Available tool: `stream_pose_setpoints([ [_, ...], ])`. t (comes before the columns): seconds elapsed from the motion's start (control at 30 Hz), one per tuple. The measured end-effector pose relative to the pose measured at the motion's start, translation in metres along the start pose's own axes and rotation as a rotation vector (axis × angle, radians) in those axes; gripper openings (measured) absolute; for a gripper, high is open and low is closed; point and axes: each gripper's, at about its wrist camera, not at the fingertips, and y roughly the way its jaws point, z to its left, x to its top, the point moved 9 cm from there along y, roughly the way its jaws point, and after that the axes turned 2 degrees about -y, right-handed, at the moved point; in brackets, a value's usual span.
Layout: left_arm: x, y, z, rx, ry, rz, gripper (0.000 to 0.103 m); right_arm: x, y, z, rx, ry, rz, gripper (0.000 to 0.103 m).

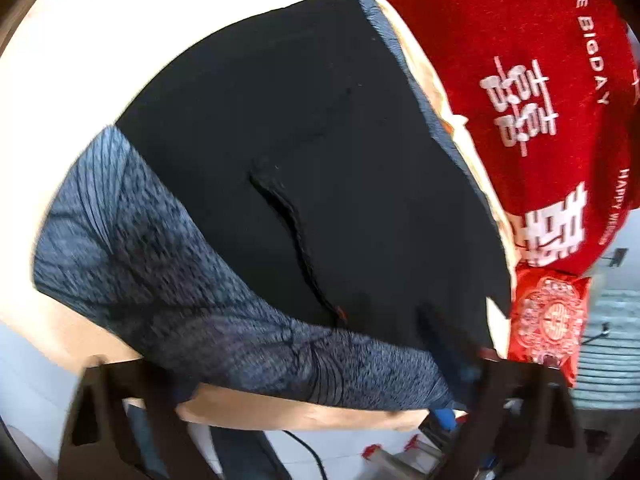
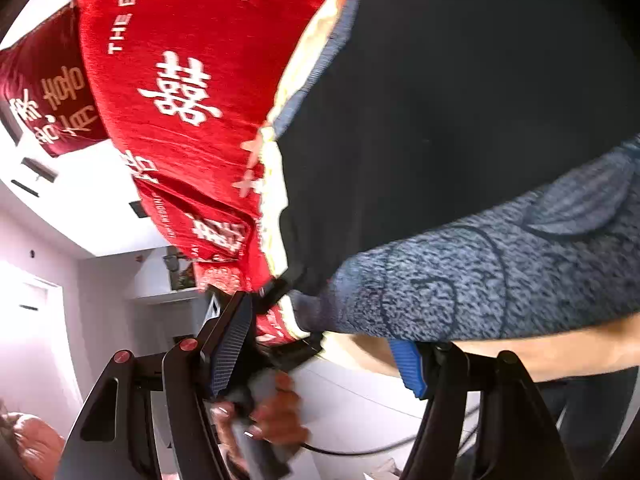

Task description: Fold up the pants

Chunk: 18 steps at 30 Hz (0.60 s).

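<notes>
Left wrist view: black pants [image 1: 304, 152] lie flat on the cream surface [image 1: 60, 80], grey waistband [image 1: 168, 280] along its near edge, red blanket [image 1: 520, 80] at the far edge. My left gripper [image 1: 296, 364] and right gripper [image 2: 320, 328] both stand released, fingers straddling the waistband.
</notes>
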Motion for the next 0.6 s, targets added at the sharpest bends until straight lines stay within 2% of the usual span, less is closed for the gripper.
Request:
stream_pose_setpoints([
  [0.1, 0.003, 0.001, 0.005, 0.027, 0.025, 0.018, 0.05, -0.004, -0.007, -0.03, -0.037, 0.05, -0.023, 0.071],
  [0.17, 0.004, -0.003, 0.005, 0.03, 0.044, 0.025, 0.044, -0.006, -0.016, -0.052, -0.036, 0.1, -0.054, 0.071],
  [0.3, 0.002, -0.009, 0.005, 0.047, 0.101, 0.04, 0.044, -0.004, -0.033, -0.082, 0.019, 0.198, -0.132, 0.07],
  [0.4, 0.002, -0.01, 0.004, 0.062, 0.131, 0.054, 0.043, 0.0, -0.048, -0.094, 0.156, 0.317, -0.222, 0.064],
  [0.43, 0.002, -0.012, 0.004, 0.066, 0.136, 0.058, 0.041, 0.0, -0.05, -0.098, 0.186, 0.356, -0.242, 0.053],
  [0.47, 0.001, -0.013, 0.004, 0.068, 0.142, 0.06, 0.039, -0.001, -0.052, -0.102, 0.198, 0.393, -0.258, 0.03],
  [0.53, 0.001, -0.018, 0.004, 0.076, 0.157, 0.064, 0.039, -0.005, -0.06, -0.105, 0.202, 0.447, -0.287, 0.006],
  [0.6, 0.002, -0.023, -0.001, 0.095, 0.181, 0.067, 0.032, -0.006, -0.069, -0.095, 0.124, 0.409, -0.277, 0.006],
])
